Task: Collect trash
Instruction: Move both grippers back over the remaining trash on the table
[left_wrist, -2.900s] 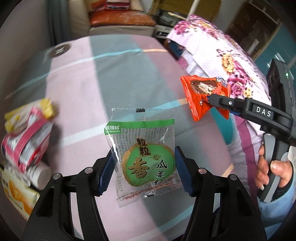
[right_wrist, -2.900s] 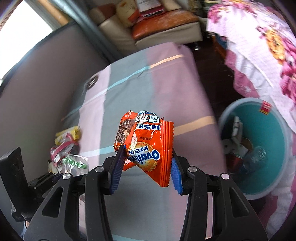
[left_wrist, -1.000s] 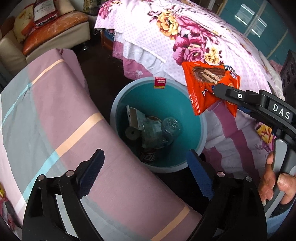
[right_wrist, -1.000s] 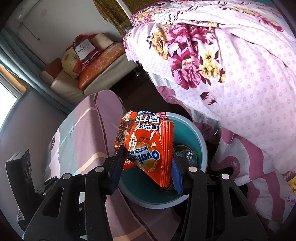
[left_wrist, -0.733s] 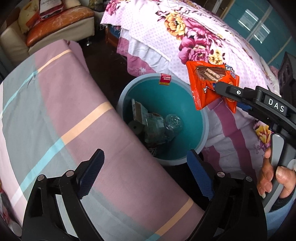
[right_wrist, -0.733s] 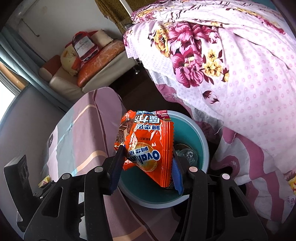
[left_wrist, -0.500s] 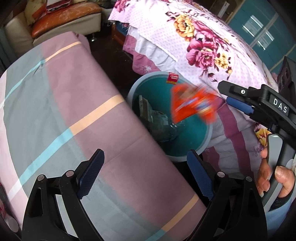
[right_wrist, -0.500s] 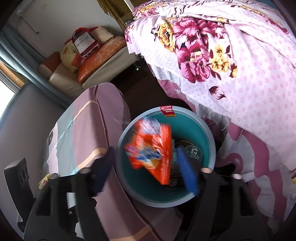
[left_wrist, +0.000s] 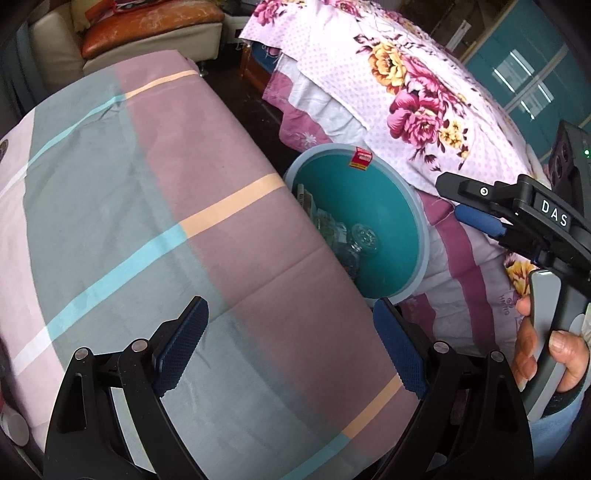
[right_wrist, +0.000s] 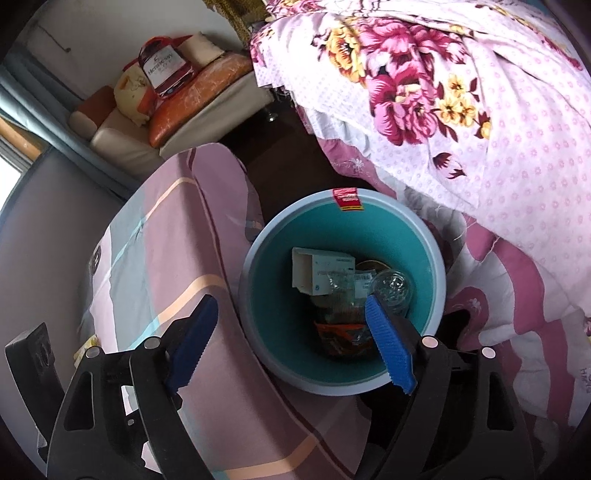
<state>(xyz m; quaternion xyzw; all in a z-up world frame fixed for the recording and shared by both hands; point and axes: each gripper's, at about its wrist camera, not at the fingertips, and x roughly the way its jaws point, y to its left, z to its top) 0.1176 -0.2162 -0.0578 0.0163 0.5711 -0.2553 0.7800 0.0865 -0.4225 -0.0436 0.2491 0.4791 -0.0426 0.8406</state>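
A teal trash bin stands on the floor between the striped table and the floral bed; it also shows in the left wrist view. Inside lie an orange snack wrapper, a white box and a clear bottle. My right gripper is open and empty above the bin; it shows in the left wrist view at the right. My left gripper is open and empty above the table edge.
The table has a pink, grey and teal striped cloth. A bed with a floral quilt lies to the right of the bin. A sofa with orange cushions stands at the back.
My right gripper opened and the orange wrapper fell into the bin. My left gripper, open since dropping the green wrapper, has swung left over the table.
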